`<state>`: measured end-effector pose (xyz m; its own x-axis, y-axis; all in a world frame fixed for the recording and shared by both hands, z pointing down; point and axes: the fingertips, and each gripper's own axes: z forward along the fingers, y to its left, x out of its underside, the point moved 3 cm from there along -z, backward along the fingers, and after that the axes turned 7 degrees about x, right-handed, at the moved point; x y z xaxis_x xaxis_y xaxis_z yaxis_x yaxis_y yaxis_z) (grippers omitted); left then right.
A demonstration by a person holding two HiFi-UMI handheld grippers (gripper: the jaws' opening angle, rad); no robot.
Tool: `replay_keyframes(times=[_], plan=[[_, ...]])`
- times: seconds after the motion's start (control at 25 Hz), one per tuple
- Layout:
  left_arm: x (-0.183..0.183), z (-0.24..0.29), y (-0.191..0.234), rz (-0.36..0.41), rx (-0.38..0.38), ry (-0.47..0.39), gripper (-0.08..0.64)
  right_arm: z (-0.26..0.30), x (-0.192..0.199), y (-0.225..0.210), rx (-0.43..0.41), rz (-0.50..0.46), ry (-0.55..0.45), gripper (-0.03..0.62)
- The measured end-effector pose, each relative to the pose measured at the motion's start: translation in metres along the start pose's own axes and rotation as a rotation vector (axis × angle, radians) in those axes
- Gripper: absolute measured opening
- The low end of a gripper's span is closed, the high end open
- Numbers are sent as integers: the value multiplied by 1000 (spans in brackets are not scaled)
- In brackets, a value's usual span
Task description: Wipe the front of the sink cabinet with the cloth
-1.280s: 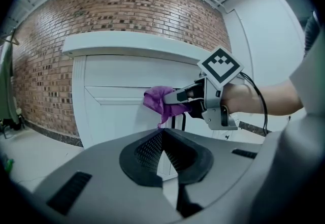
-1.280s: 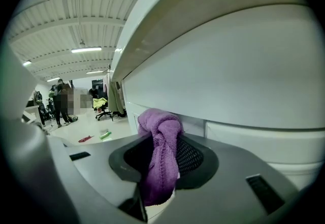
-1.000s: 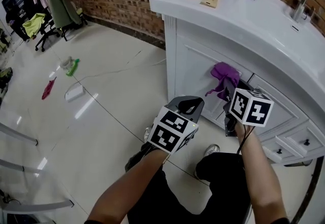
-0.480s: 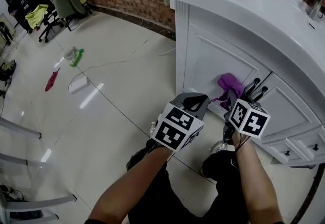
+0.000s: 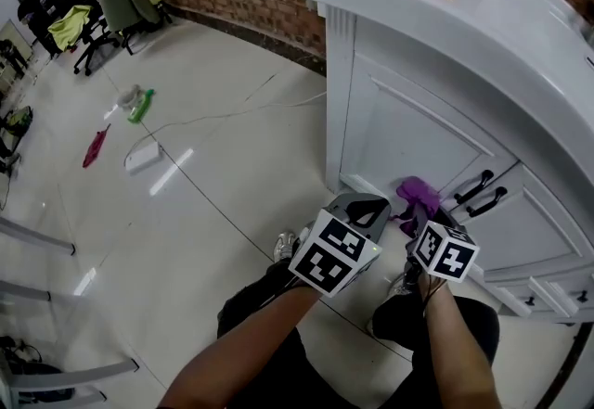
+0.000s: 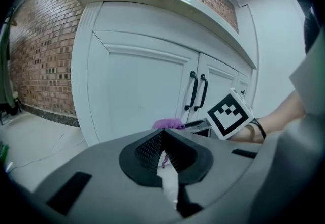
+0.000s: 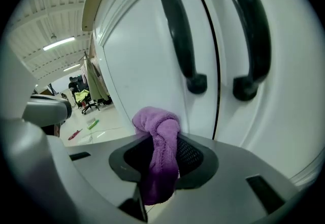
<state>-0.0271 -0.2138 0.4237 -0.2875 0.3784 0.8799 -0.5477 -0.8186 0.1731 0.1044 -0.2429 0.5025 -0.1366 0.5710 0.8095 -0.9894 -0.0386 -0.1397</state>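
Now purple cloth (image 7: pixel 158 129) pinched between right tongs (image 7: pixel 161 159), at cabinet door (image 5: pixel 408 138); left tongs (image 6: pixel 163 153) pressed together.

Both forearms are held low and forward, the left forearm (image 5: pixel 246 347) just beside the right forearm (image 5: pixel 457 342). Left gripper (image 5: pixel 360 209): jaws are pressed together, and nothing is held between them. Right gripper (image 5: pixel 423 218): jaws are clamped on the purple cloth (image 7: pixel 158 131), which is bunched past the tips.

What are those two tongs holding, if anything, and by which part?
The right tongs pinch the purple cloth around its bunched middle, a wad poking out ahead. The left tongs are shut on nothing.
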Motion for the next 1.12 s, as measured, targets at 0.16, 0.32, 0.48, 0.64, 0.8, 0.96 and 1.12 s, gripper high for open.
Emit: replay_keyframes(times=[0.16,0.32,0.48,0.64,0.8,0.96,1.12], plan=[[10,14,6,-12,7,32,5,23,29,-7,-1,22,64,117],[24,23,11,-28,9,67,5,47,65,-15,4,58,148,117],[36,26,15,-40,6,99,5,67,93,-19,-9,64,203,117],[45,25,20,-53,-2,118,5,81,115,-20,-7,98,241,117],[52,24,28,-63,-9,136,5,95,128,-15,-10,99,280,118],[61,23,34,-75,-15,148,5,111,143,-7,-22,87,336,117],[65,19,37,-88,-16,154,5,121,156,-5,-33,83,395,117]])
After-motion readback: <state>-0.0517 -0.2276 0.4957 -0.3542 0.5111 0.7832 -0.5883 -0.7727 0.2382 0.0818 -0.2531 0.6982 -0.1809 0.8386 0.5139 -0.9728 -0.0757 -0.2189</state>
